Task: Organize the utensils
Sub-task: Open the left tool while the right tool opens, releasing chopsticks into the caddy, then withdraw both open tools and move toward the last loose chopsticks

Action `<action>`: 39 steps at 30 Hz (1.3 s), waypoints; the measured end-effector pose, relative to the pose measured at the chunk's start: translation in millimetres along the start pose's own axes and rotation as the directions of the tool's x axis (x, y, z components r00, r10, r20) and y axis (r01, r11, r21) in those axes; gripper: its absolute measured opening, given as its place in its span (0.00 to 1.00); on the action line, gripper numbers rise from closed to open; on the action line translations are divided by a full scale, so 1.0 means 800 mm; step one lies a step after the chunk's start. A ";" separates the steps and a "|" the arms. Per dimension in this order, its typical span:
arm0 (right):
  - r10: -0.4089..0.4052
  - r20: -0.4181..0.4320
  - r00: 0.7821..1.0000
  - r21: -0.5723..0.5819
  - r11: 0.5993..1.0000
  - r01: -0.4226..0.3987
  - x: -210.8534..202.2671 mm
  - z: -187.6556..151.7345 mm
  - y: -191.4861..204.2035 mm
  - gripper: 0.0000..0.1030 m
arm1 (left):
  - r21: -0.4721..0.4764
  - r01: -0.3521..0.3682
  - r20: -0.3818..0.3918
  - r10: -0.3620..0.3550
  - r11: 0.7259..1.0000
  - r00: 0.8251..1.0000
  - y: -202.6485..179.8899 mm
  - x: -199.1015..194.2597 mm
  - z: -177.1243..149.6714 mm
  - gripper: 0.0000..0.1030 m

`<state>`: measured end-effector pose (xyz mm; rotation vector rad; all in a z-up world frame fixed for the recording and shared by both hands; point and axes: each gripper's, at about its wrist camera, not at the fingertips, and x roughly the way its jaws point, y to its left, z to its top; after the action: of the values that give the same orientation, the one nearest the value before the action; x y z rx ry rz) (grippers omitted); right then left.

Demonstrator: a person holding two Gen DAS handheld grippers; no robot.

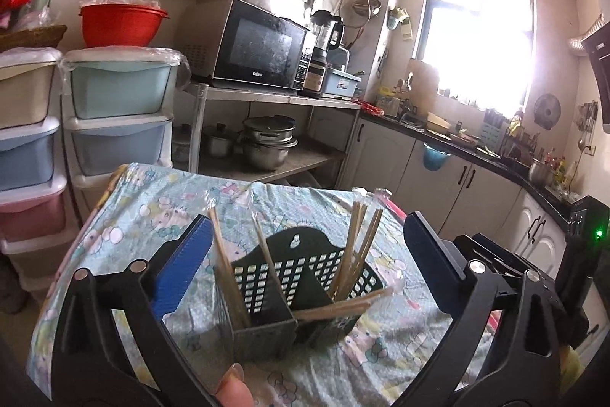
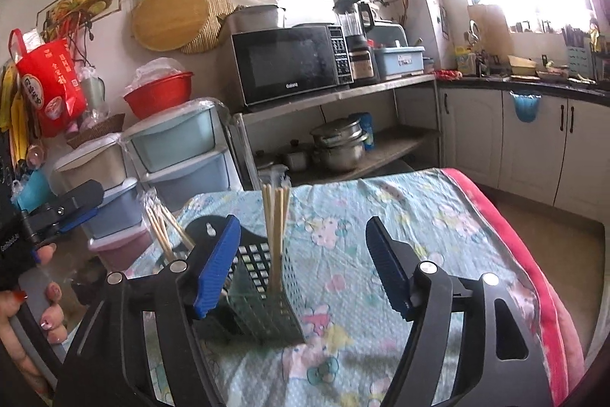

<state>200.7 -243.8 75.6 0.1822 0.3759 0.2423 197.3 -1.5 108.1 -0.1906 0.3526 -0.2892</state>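
Note:
A dark green perforated utensil caddy stands on the cloth-covered table. Wrapped wooden chopsticks stand in its left compartment, more stand in the right one, and a pair lies across its front edge. My left gripper is open and empty, with a finger on either side of the caddy in view. In the right wrist view the caddy holds upright chopsticks and a leaning bundle. My right gripper is open and empty just right of the caddy.
Stacked plastic drawers stand left of the table. A metal shelf holds a microwave and pots. Cabinets and a cluttered counter run to the right. The table's pink right edge drops to the floor.

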 end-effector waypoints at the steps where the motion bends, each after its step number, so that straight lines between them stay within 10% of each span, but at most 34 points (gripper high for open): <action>1: -0.002 -0.007 1.000 0.003 1.000 0.002 -0.002 -0.003 -0.001 0.64 | -0.004 -0.003 0.000 0.003 1.000 1.000 0.001 -0.003 -0.003 0.90; 39: 0.010 -0.179 0.984 -0.025 1.000 -0.015 -0.038 -0.081 -0.010 0.67 | -0.050 -0.029 -0.240 0.016 0.998 0.971 0.020 -0.007 -0.118 0.90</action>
<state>150.4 -251.0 25.2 0.1373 0.5498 0.2765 161.8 2.7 19.1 -0.2047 0.6021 -0.2815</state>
